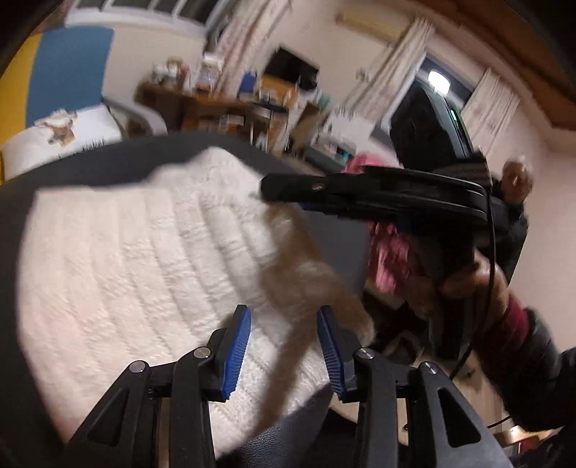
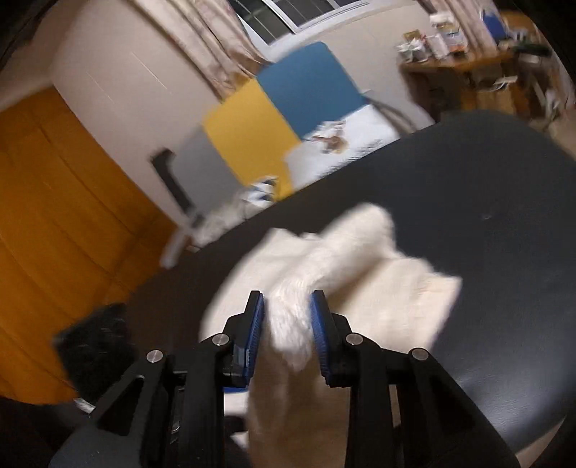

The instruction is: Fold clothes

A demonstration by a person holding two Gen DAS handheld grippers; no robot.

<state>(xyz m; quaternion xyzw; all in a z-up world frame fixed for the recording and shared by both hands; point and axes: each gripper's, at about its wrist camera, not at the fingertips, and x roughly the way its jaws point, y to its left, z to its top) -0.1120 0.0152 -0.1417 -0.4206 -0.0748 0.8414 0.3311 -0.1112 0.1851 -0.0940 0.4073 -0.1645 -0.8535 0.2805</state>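
Lying across the dark table (image 1: 324,244), the white fleece garment (image 1: 126,259) is sitting between the left gripper (image 1: 284,345) pads, whose jaws are standing apart without pressing it. Rightward, the right gripper (image 2: 286,324) is pinching a bunched fold of it.

Cluttered wooden desk (image 1: 216,104), curtained window (image 2: 298,14), blue-and-yellow panel (image 2: 280,104), orange wooden door (image 2: 54,216).

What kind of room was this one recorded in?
Most likely a lived-in room at home, perhaps a bedroom. Curtains hang at a window, a cluttered wooden desk stands by the wall, and a white fluffy garment lies on a dark table.
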